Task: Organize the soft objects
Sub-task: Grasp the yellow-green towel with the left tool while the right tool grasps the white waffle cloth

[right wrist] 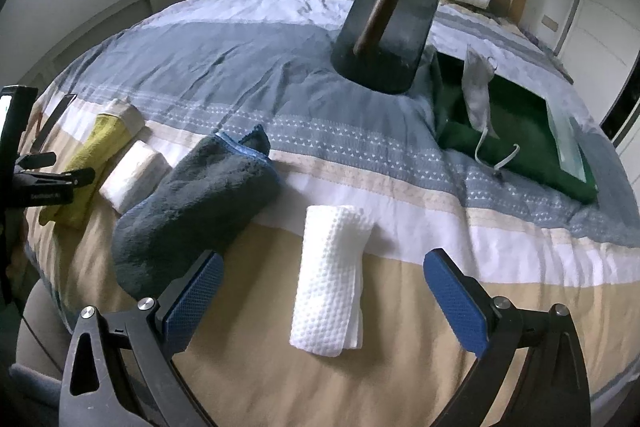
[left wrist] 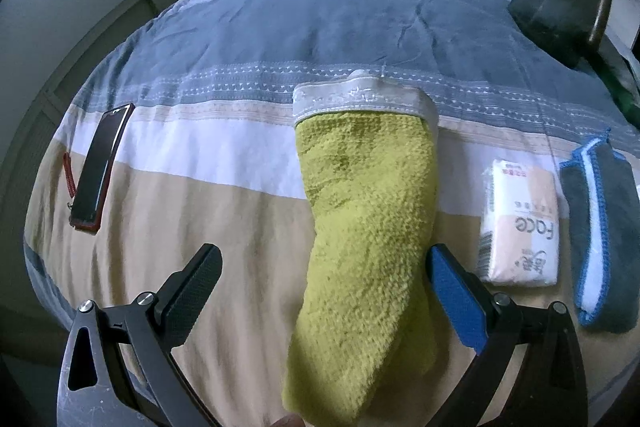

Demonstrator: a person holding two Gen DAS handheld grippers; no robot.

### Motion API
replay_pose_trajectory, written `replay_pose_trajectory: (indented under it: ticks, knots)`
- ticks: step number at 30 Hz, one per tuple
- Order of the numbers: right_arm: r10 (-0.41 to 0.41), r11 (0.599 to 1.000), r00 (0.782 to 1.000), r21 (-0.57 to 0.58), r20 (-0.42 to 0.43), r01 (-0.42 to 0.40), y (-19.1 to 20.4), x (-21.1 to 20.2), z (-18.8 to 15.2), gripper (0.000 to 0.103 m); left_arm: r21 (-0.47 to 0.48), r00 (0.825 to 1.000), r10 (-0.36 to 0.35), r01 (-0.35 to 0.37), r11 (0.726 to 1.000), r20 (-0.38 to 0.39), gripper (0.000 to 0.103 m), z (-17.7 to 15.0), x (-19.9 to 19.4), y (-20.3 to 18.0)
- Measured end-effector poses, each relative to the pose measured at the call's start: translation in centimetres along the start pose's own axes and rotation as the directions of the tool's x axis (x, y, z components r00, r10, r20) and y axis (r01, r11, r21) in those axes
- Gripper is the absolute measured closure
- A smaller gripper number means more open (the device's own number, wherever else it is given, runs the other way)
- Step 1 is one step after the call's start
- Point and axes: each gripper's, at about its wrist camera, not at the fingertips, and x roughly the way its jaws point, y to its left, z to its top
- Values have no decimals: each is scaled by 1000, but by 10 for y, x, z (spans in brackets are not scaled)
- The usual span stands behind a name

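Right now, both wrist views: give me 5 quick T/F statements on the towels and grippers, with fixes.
1. The left gripper is clamped shut on the yellow-green towel. False: its jaws stand open around the towel.
2. The white waffle towel lies folded between the right gripper fingers. True.
3. The tissue pack sits between the yellow-green towel and the grey towel. True.
4. The phone rests on the grey towel. False: it lies apart on the bedspread.
5. The right gripper is open. True.
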Motion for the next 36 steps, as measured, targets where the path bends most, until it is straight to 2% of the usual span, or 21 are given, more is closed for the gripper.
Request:
replay_pose_trajectory:
  ticks: [26,30,36]
  knots:
    - [0,1000,992,-5,-124,-1,-9,80,6,17,13,995,-7,8,1000,-101,3,20,36,-1]
    - [10,1000,991,-4,-133,-11,-9,89,8,19,33,993,11,-7,999,-122,3,25,41,-4]
    - [28,999,991,-16,-134,-30,-9,92,11,34,21,989,3,0,1000,-145,4,25,44,-4]
